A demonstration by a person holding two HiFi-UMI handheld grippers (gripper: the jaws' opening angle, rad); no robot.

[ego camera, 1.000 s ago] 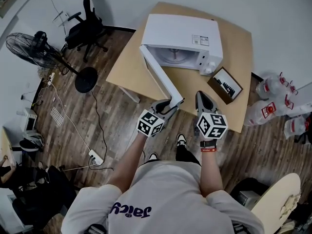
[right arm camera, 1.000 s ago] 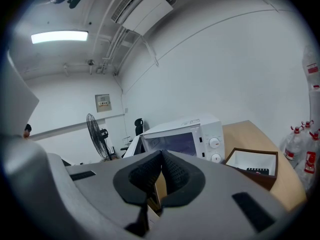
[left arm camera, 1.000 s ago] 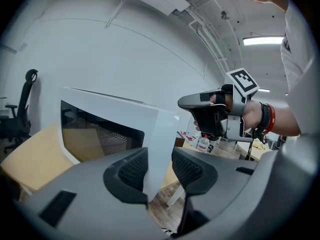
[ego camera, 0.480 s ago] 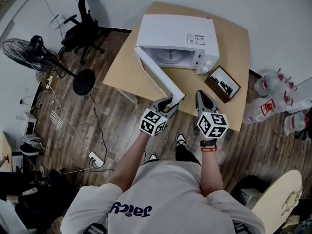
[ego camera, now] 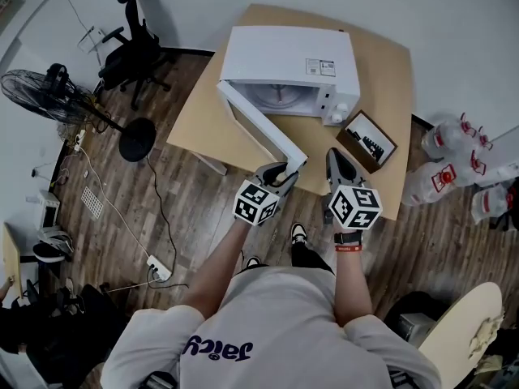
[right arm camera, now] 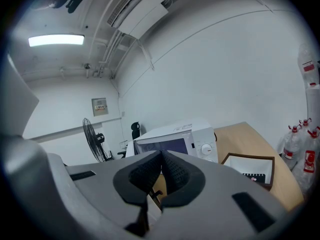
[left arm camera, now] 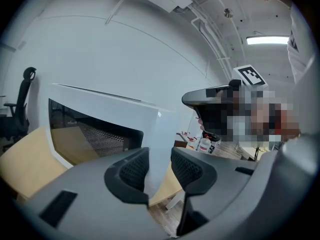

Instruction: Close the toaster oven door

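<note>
A white toaster oven (ego camera: 292,59) stands on a light wooden table (ego camera: 389,63). Its door (ego camera: 259,124) hangs open, swung out toward me and to the left. My left gripper (ego camera: 280,173) is at the door's free end. In the left gripper view the door's white edge (left arm camera: 157,134) runs between the two pads, and the gripper (left arm camera: 157,166) is shut on it. My right gripper (ego camera: 335,159) hovers over the table's front edge, to the right of the door; its pads meet with nothing between them (right arm camera: 161,158). The oven (right arm camera: 175,139) with its dials shows ahead of it.
A shallow wooden tray (ego camera: 366,140) lies on the table right of the oven. Large water bottles (ego camera: 454,168) stand on the floor at the right. A fan (ego camera: 49,96), an office chair (ego camera: 130,47) and a cable with a power strip (ego camera: 158,267) are at the left.
The door's free end has swung a little toward the oven with my left gripper on it. My right gripper has shifted slightly forward beside it.
</note>
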